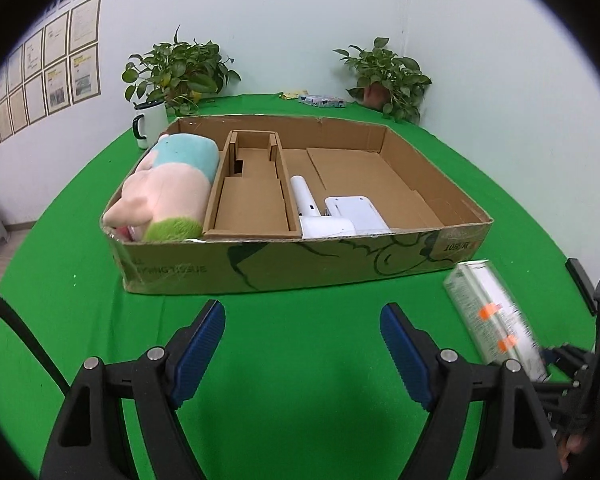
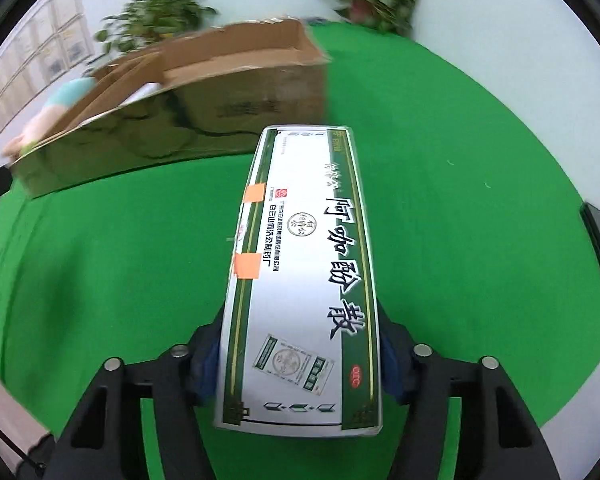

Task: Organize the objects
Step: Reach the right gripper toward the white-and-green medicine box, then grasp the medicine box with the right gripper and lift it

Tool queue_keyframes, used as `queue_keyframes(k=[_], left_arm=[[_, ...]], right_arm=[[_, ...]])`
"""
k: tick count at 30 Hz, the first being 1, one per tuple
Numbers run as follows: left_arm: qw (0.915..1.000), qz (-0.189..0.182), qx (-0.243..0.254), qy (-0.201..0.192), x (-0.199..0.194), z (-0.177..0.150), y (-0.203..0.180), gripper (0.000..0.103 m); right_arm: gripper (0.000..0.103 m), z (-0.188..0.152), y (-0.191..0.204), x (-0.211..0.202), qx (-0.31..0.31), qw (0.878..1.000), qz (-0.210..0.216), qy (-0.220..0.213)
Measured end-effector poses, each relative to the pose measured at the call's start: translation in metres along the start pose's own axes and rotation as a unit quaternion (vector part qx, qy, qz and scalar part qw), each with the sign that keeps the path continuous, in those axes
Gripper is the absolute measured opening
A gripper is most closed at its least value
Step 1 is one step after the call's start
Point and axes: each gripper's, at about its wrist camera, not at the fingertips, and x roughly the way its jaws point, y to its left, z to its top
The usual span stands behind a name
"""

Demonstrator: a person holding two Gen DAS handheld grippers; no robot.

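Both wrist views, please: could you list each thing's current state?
Left gripper: open, empty.
Right gripper: shut on medicine box.
Medicine box: held above the table.
Cardboard tray: open-topped, partly filled.
Plush toy: lying in tray's left compartment.
White device: lying in tray.
Mug: upright.

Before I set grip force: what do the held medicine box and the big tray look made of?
Medicine box, clamped in the right claw: thin printed paperboard, apparently under clear film, judging by the sheen and orange tape tabs. Tray: brown corrugated cardboard, matte, with rough cut rims and glossy tape at a corner. Both likely crush easily.
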Motion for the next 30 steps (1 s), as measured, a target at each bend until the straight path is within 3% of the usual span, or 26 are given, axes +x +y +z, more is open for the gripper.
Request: queue_keyframes(k=[3,4,5,6,7,11,20,22,29,30], left_arm=[[0.9998,-0.019,-0.009,0.005,-0.002,-0.003,0.004,0.080],[0.9995,-0.026,-0.012,0.009,-0.002,-0.005,0.005,0.080],[0.9988,-0.041,-0.017,0.022,0.001,-0.005,0.006,0.080],[0.9980,-0.051,-0.020,0.031,0.004,-0.006,0.006,0.080],[0.9969,-0.062,-0.024,0.042,0.007,-0.007,0.006,0.080],[0.9906,-0.109,-0.033,0.076,0.025,-0.013,-0.002,0.080],[0.9681,-0.182,-0.077,0.154,0.067,-0.032,-0.026,0.079],[0.9642,-0.192,-0.081,0.164,0.070,-0.035,-0.029,0.079],[0.9671,-0.182,-0.072,0.162,0.072,-0.036,-0.035,0.077],[0.9669,-0.178,-0.075,0.166,0.073,-0.035,-0.036,0.077]], right_arm=[[0.062,-0.008,0.028,-0.012,-0.020,0.998,0.058,-0.007],[0.068,-0.010,0.039,-0.016,-0.033,0.997,0.074,-0.012],[0.077,-0.012,0.049,-0.021,-0.045,0.995,0.087,-0.018],[0.101,-0.015,0.061,-0.028,-0.060,0.992,0.106,-0.029],[0.102,-0.018,0.069,-0.034,-0.073,0.989,0.121,-0.047],[0.102,-0.029,0.091,-0.049,-0.123,0.981,0.125,-0.079],[0.102,-0.029,0.088,-0.034,-0.151,0.983,0.080,-0.073],[0.102,-0.028,0.087,-0.029,-0.146,0.983,0.090,-0.070],[0.089,-0.032,0.099,-0.020,-0.139,0.983,0.104,-0.063],[0.078,-0.032,0.100,-0.020,-0.141,0.983,0.104,-0.063]])
